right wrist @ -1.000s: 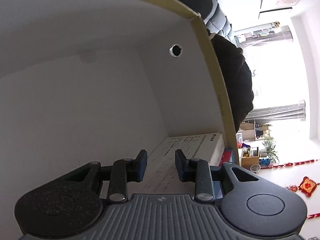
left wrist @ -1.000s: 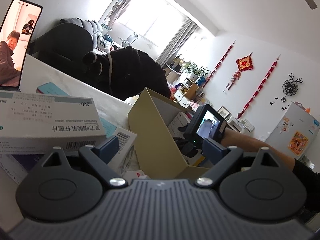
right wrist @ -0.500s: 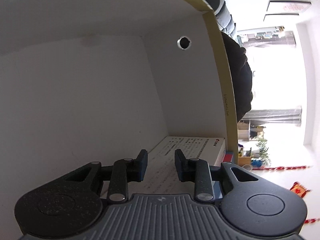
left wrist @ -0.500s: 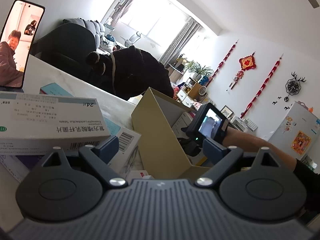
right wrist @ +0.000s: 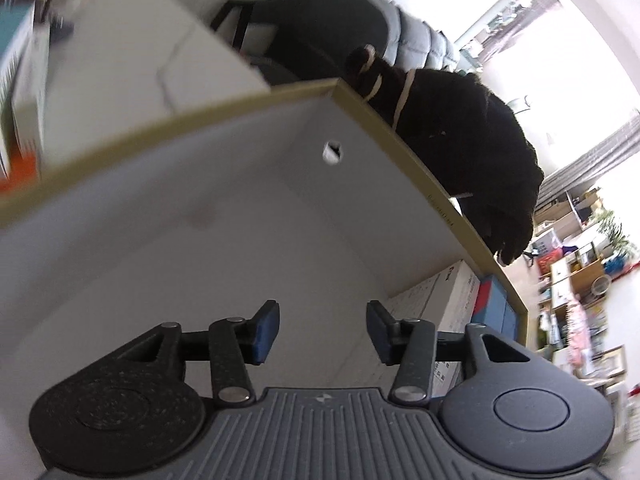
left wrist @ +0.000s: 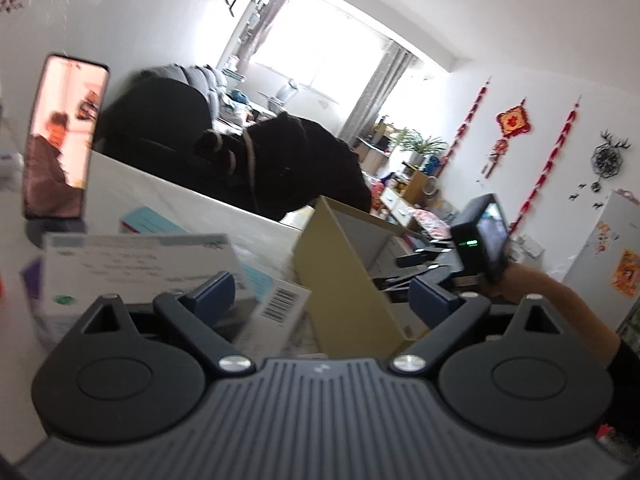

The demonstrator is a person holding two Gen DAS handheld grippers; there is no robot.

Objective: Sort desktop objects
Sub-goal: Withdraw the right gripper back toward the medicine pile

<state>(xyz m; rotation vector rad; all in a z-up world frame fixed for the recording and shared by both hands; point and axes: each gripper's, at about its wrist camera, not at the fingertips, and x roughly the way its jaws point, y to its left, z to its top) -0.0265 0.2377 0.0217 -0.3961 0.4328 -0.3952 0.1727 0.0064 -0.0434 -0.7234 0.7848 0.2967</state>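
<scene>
Left wrist view, near to far: the left hand-held gripper (left wrist: pixel 322 296) stood wide open with nothing between its pads, low over the worktop (left wrist: pixel 224 216). A judgement: that spread suits the flat packets (left wrist: pixel 136 268) just ahead, a loose stack lying blurred at the left pad. Beside them to the right stood the box (left wrist: pixel 340 280), tan outside and white within, open at the top, apparently the bin for sorted items. The right hand-held gripper (left wrist: pixel 416 264) reached into it from the right; its pads were hard to make out here. A phone (left wrist: pixel 64 140) stood propped at the far left.

Right wrist view: the right hand-held gripper (right wrist: pixel 322 330) was partly open and empty, inside the box (right wrist: pixel 280 200). Two cartons (right wrist: pixel 452 300) stood on edge against the right wall, already where sorting would leave them. The empty jaws would fit either a carton just let go or a reach about to close; the frames do not settle which.

Hidden or unclear: print on the packets, the box floor behind the gripper body, and the worktop's near edge.
</scene>
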